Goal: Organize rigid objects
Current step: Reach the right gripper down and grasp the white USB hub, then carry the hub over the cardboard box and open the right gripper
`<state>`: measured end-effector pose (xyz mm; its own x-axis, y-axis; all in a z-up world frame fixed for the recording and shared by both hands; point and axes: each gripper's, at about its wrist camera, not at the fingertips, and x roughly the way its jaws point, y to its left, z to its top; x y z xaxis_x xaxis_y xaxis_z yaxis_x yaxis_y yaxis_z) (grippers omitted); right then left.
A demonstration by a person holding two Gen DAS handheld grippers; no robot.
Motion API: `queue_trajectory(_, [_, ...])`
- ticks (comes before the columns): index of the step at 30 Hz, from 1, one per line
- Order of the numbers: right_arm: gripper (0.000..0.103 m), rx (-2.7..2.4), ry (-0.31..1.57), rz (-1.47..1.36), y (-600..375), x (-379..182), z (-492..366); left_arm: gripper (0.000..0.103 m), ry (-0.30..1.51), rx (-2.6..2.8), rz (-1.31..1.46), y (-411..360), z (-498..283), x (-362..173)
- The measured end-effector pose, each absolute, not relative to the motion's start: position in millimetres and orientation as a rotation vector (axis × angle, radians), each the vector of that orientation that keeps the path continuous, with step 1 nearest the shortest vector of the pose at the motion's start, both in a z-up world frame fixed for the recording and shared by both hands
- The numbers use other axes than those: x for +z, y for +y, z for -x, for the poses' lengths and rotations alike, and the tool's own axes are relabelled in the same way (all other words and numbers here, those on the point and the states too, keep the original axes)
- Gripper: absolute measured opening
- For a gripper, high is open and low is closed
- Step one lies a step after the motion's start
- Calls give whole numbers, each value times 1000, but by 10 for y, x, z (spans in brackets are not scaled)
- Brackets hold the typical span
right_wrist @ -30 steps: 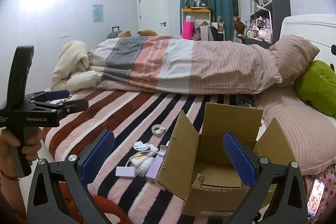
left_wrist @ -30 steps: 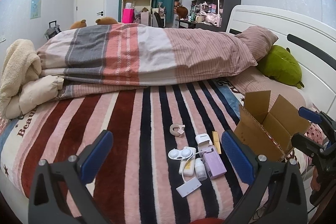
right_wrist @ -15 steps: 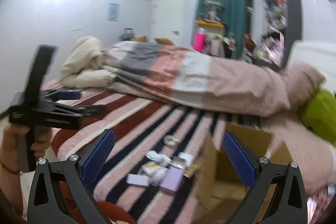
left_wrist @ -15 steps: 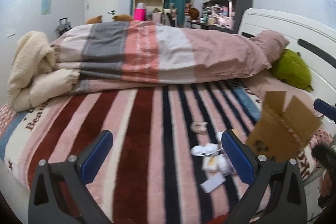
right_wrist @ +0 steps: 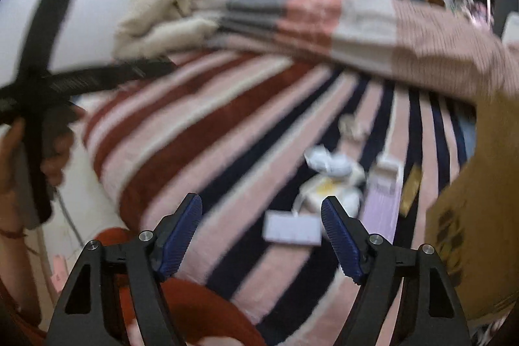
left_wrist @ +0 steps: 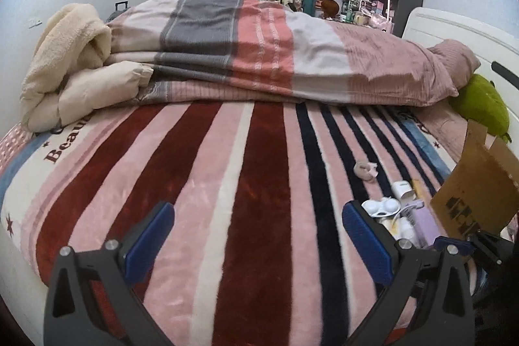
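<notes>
Several small rigid items lie in a cluster on the striped blanket: a white double-cup case (left_wrist: 381, 207), a lilac box (left_wrist: 425, 224), a tape roll (left_wrist: 365, 170) and a flat white box (right_wrist: 292, 228). An open cardboard box (left_wrist: 476, 193) stands right of them; it also shows in the right wrist view (right_wrist: 476, 209). My left gripper (left_wrist: 258, 235) is open and empty over the blanket, left of the cluster. My right gripper (right_wrist: 261, 232) is open and empty, low near the bed's front edge, just in front of the flat white box. The right wrist view is blurred.
A folded striped duvet (left_wrist: 275, 54) and cream blanket (left_wrist: 65, 67) lie across the far side of the bed. A green plush (left_wrist: 483, 109) sits by the white headboard (left_wrist: 454, 31). The hand holding the left gripper (right_wrist: 42, 106) shows at left in the right wrist view.
Both grippers have swung left and dropped lower toward the bed. The right gripper moved from over the cardboard box to the item cluster, and its jaws have narrowed.
</notes>
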<state>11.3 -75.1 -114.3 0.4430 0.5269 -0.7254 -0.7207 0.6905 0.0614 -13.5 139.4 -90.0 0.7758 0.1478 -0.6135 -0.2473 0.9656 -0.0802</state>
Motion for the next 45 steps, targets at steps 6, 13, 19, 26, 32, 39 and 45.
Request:
queue_trajectory(6, [74,726,910,261,-819,-1553,-323,103,665,195,99,1313,71,-1030])
queue_trajectory(13, [66,713,949,291,-718,-1709,-463,103,670,149,87,1275,50,-1049])
queue_trajectory(19, [51,719,915,324,-650,-1679,-449,103,725,23,85,1222,9,-1060])
queue_trajectory(26, [51,850,759,306,-588,-1186,-253,102,741,-330,141,941,-75,-740])
queue_trajectory(32, [51,918,572,313,-580,-523,-130,55,741,-490,188,627,-229,-343])
queue_trajectory(39, [51,875,474,269,-1049,-115,-172,25,727,-628,153,-31,-448,43])
queue_trajectory(45, [51,767,472,192,-1786,32,-338,25,761,-736,81,-888,-790,208])
